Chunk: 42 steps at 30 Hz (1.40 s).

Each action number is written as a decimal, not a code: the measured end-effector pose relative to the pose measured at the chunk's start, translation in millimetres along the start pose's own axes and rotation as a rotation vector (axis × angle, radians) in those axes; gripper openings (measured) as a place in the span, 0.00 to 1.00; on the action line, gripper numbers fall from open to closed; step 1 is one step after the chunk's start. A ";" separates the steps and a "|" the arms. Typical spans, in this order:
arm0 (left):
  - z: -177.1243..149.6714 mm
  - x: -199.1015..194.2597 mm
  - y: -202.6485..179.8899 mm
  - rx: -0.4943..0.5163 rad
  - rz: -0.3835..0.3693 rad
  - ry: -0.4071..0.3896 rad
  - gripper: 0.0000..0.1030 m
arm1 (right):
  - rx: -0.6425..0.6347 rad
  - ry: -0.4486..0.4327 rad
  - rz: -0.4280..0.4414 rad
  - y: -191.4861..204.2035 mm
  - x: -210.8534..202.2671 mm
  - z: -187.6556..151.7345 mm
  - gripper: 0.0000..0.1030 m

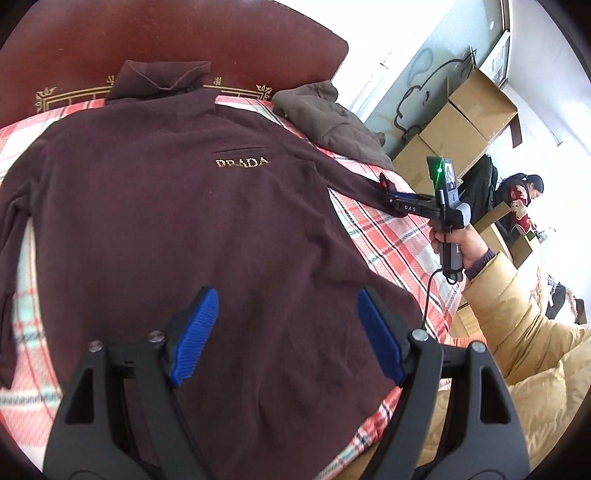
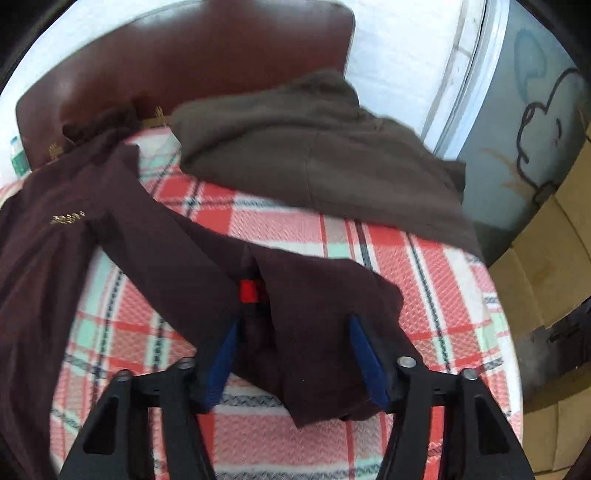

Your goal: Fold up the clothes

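A dark maroon turtleneck sweater (image 1: pixel 177 206) with gold lettering lies spread flat on a plaid bedspread (image 1: pixel 391 236), collar toward the headboard. My left gripper (image 1: pixel 286 314) is open and empty, hovering above the sweater's lower body. In the left wrist view my right gripper (image 1: pixel 388 188) sits at the end of the sweater's right sleeve. In the right wrist view that sleeve (image 2: pixel 310 332) lies between and over my right gripper's (image 2: pixel 295 321) spread blue fingers. The jaws stand wide apart and do not pinch the cloth.
A folded brown garment (image 1: pixel 325 114) lies at the bed's far right corner, also in the right wrist view (image 2: pixel 314 155). A dark red headboard (image 1: pixel 147 33) stands behind. Cardboard boxes (image 1: pixel 465 118) and a seated person (image 1: pixel 517 192) are to the right of the bed.
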<state>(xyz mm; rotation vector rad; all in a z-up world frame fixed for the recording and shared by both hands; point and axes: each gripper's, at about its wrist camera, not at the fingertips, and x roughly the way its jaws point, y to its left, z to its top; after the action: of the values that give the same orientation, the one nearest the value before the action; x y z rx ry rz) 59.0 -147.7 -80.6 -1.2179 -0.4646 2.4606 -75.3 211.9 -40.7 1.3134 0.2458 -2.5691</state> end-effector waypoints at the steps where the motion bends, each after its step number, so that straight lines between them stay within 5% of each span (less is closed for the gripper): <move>1: 3.6 4.7 0.5 -0.002 -0.002 0.007 0.76 | -0.001 0.018 -0.002 -3.1 8.3 3.5 0.19; 4: 12.8 18.1 2.5 -0.001 -0.011 0.034 0.76 | 0.152 -0.033 0.118 -25.9 -4.4 12.3 0.08; 11: 37.9 45.9 1.4 0.028 -0.062 0.070 0.76 | 0.460 -0.228 0.466 -73.8 -63.4 50.1 0.08; 16: 55.1 56.6 2.6 0.023 -0.102 0.067 0.76 | 0.502 -0.379 0.722 -57.2 -109.4 93.6 0.08; 21: 65.6 54.3 8.2 0.011 -0.116 0.039 0.76 | 0.357 -0.504 0.959 10.6 -159.8 154.6 0.08; 29: 56.0 23.8 50.7 -0.083 -0.081 -0.041 0.76 | 0.071 -0.330 1.061 177.0 -125.5 200.3 0.08; 36: 39.5 -8.6 96.8 -0.176 -0.001 -0.094 0.76 | -0.105 0.008 0.966 295.4 -5.7 150.3 0.09; 39: 34.0 -13.5 109.2 -0.198 0.016 -0.092 0.76 | -0.145 0.143 0.906 325.2 46.9 125.0 0.15; 42: 33.3 -13.1 116.5 -0.207 0.032 -0.089 0.76 | -0.170 0.215 0.855 334.7 73.6 109.7 0.38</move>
<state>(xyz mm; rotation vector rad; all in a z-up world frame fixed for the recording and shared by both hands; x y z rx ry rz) 20.0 -260.8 -103.5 -1.2049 -0.7456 2.5529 -104.0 -146.8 -49.6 1.2609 -0.0607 -1.6641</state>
